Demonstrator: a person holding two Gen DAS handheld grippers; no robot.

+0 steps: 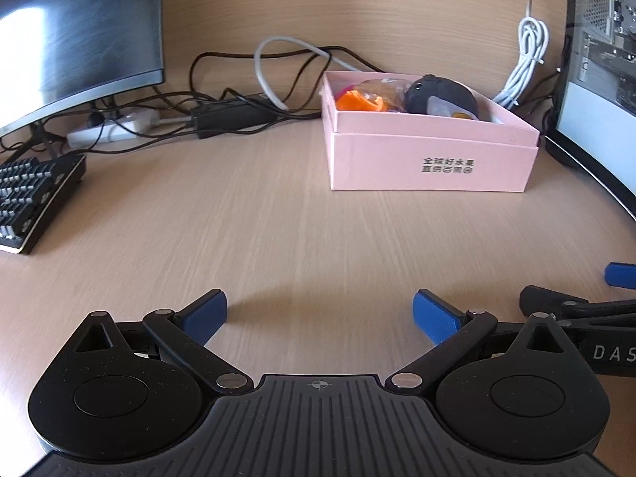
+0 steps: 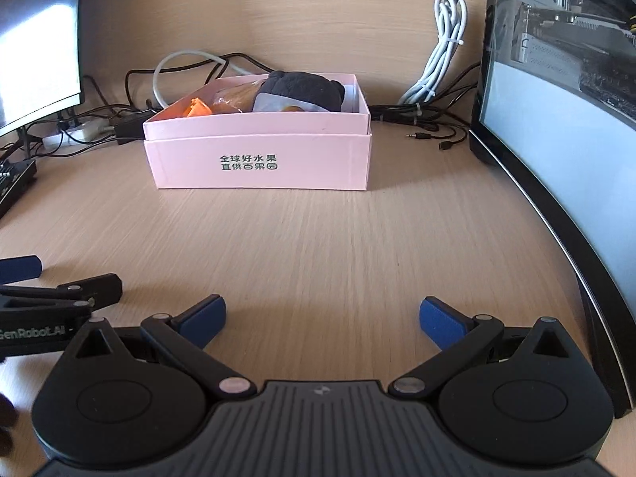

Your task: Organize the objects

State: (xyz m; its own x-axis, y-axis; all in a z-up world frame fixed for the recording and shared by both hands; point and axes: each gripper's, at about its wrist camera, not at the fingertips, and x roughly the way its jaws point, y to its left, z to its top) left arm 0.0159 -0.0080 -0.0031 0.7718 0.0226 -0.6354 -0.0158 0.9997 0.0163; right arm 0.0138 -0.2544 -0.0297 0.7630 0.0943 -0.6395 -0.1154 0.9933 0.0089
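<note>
A pink cardboard box (image 1: 429,159) (image 2: 258,167) sits on the wooden desk, well ahead of both grippers. Inside it lie a dark plush toy (image 1: 439,93) (image 2: 304,87), an orange object (image 1: 355,101) (image 2: 196,109) and a clear crinkly bag (image 1: 383,87) (image 2: 234,99). My left gripper (image 1: 320,312) is open over bare desk, nothing between its blue pads. My right gripper (image 2: 322,316) is open too, also empty. Each gripper shows at the edge of the other's view, side by side.
A monitor (image 1: 75,28) and a black keyboard (image 1: 31,194) stand at the left. A computer case (image 2: 556,79) with a glass panel bounds the right. Black cables, a power strip (image 1: 111,129) and a bundled white cable (image 2: 441,51) lie behind the box along the wall.
</note>
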